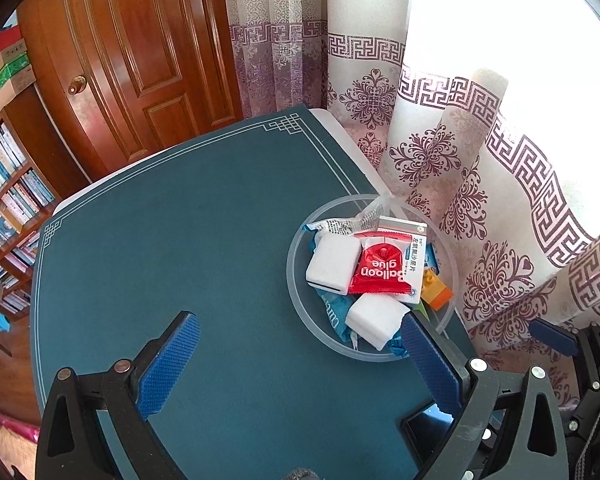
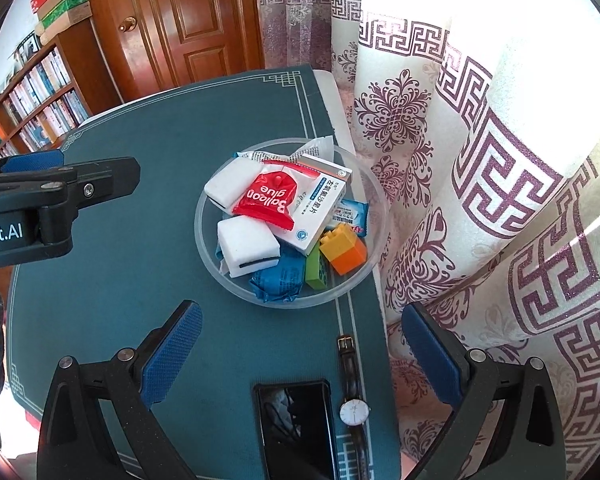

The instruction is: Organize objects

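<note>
My left gripper (image 1: 300, 364) hovers wide apart, empty, at lower frame. The clear bowl (image 2: 364, 276) sits centre, holding the red glue packet (image 2: 266, 200). My right gripper (image 2: 302, 360) is likewise wide, above the phone (image 2: 296, 424) and watch (image 2: 354, 412).

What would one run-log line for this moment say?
left gripper: open, empty | right gripper: open, empty | clear bowl: full | phone, wristwatch: on table
</note>
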Demonstrator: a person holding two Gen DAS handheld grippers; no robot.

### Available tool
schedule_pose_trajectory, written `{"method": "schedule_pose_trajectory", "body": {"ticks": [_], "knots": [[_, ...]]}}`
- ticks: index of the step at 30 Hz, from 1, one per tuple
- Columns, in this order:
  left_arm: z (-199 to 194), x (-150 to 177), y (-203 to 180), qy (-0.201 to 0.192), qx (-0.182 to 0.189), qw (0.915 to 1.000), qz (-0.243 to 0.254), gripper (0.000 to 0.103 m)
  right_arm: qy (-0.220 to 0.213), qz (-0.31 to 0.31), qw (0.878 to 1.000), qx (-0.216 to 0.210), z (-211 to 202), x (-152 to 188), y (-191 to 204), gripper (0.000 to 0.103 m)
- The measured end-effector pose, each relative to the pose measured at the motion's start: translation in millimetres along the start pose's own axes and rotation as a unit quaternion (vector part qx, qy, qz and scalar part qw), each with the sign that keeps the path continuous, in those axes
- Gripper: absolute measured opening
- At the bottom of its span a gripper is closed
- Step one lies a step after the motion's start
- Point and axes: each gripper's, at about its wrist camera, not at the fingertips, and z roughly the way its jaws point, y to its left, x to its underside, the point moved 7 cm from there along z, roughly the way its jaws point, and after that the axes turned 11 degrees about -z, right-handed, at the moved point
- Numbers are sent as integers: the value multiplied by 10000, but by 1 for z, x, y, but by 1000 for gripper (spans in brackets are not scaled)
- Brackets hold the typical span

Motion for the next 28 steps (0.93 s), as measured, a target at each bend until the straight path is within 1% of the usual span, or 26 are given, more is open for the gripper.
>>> {"method": "schedule_pose_trajectory", "body": {"ticks": [8, 14, 28], "knots": [[5, 2, -6, 123, 82, 9999, 14, 102, -1, -2, 10000, 24, 1, 0, 0, 101], [7, 4, -11, 154, 120, 9998, 104, 103, 8, 37, 10000, 39, 2, -1, -3, 101], [13, 6, -18, 253, 190, 9994, 139, 103, 84, 98, 9999, 41, 4, 3, -5, 101]]}}
